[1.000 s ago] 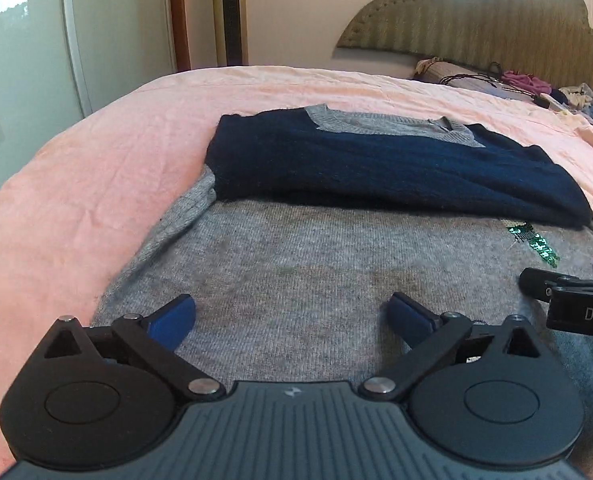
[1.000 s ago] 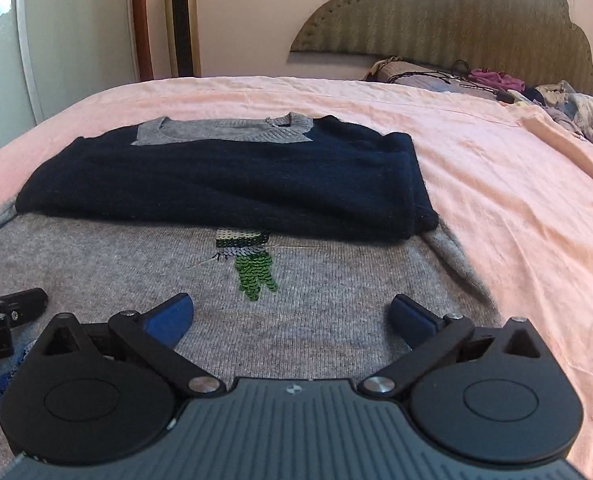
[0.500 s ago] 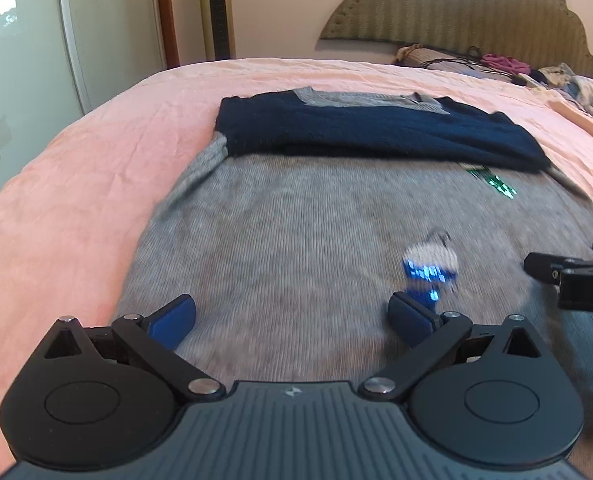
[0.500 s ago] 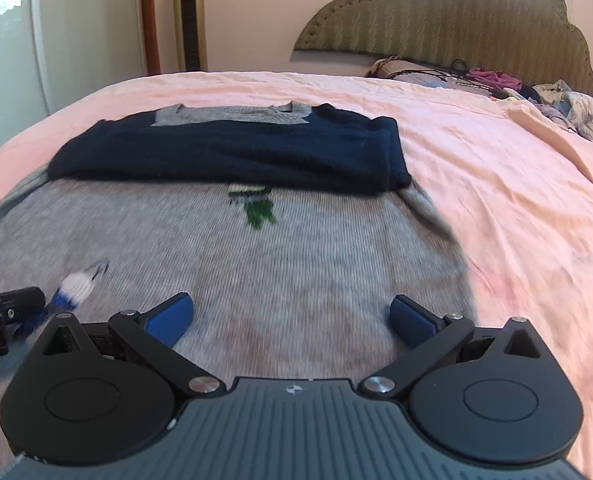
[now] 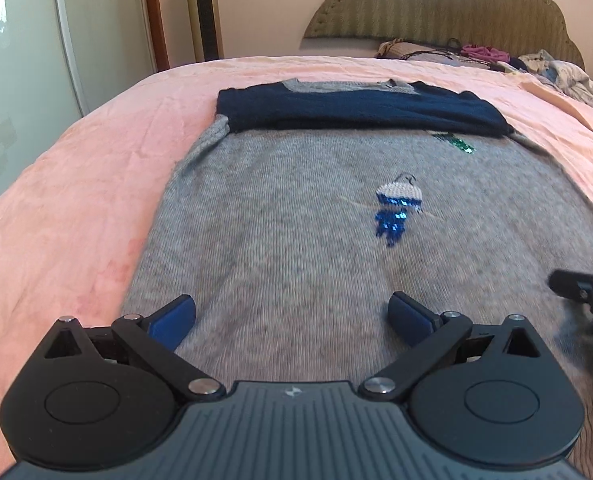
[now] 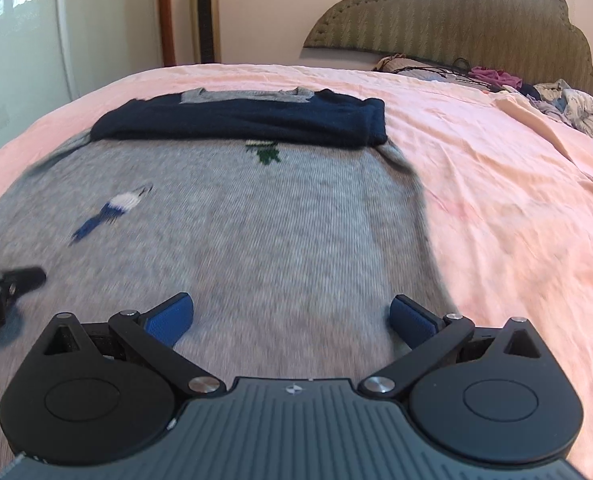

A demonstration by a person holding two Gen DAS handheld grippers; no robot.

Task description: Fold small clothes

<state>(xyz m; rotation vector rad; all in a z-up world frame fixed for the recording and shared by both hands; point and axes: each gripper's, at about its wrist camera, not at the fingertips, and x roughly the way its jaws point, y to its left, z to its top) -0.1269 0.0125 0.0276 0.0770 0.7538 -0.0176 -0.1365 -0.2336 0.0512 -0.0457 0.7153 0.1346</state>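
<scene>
A grey knit sweater [image 5: 296,232] [image 6: 280,232] lies flat on the pink bed, its navy sleeves [image 5: 356,110] [image 6: 248,122] folded across the chest at the far end. Small sequin motifs show on it, one blue [image 5: 396,210] and one green [image 6: 265,152]. My left gripper [image 5: 292,314] hovers open over the sweater's near left part, nothing between its fingers. My right gripper [image 6: 292,314] is open over the near right part, close to the sweater's right edge. Each gripper's tip shows at the other view's side edge.
The pink bedsheet [image 5: 88,184] [image 6: 516,208] surrounds the sweater. A padded headboard [image 6: 456,20] stands at the back, with a pile of loose clothes [image 6: 552,100] at the far right. A tall tower unit [image 5: 202,12] and a glass door [image 5: 20,40] are at the left.
Both grippers have drawn back toward the sweater's near hem, still open. More of the grey body and the blue sequin motif have come into view.
</scene>
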